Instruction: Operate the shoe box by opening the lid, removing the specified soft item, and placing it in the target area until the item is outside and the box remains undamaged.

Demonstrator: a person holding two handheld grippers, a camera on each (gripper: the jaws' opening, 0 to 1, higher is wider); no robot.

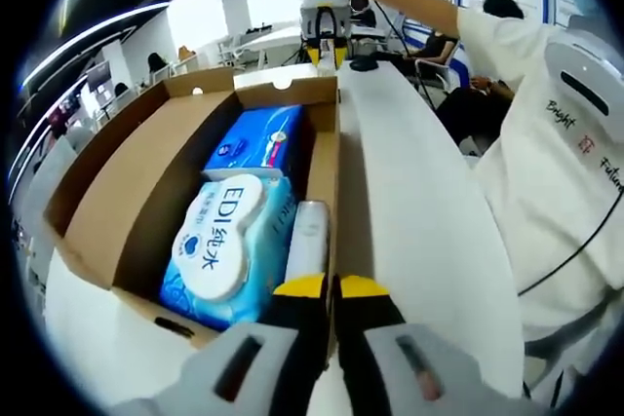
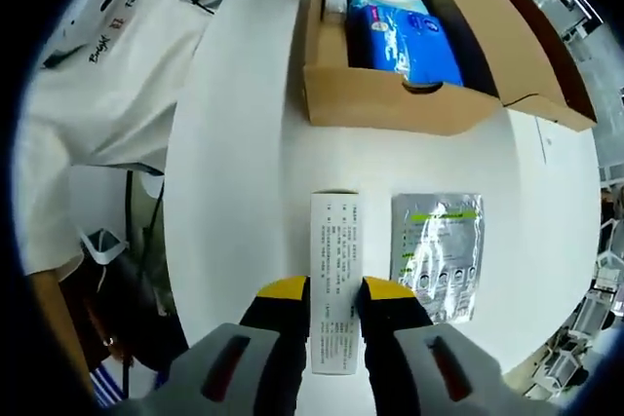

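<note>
Soft item first: wet-wipes pack (image 1: 226,245), light blue w/ white flip lid, lying flat in the shoe box (image 1: 146,192) at the near end, roughly 8 o'clock in the left gripper view. Looks squashy, film-wrapped, prob. slippery and a bit heavy for its size; I'd pinch it by a film edge or across the narrow side, not on the hard lid. Behind it, toward 12, a darker blue pack (image 1: 258,138), and alongside at 3 o'clock of the wipes a white tube (image 1: 308,236) against the box wall. Box lid already open, flaps out. Left gripper (image 1: 322,287) sits right at the near box wall, yellow tips nearly together with the cardboard edge between them — actual grip, can't tell. Right gripper view: right gripper (image 2: 323,291) jaws apart, straddling a white paper-wrapped strip (image 2: 334,280) lying on the white table (image 2: 244,143); not clearly clamped. Just beside it at 3 o'clock, a silver sachet (image 2: 437,250). Box (image 2: 390,99) further off at 12.
</note>
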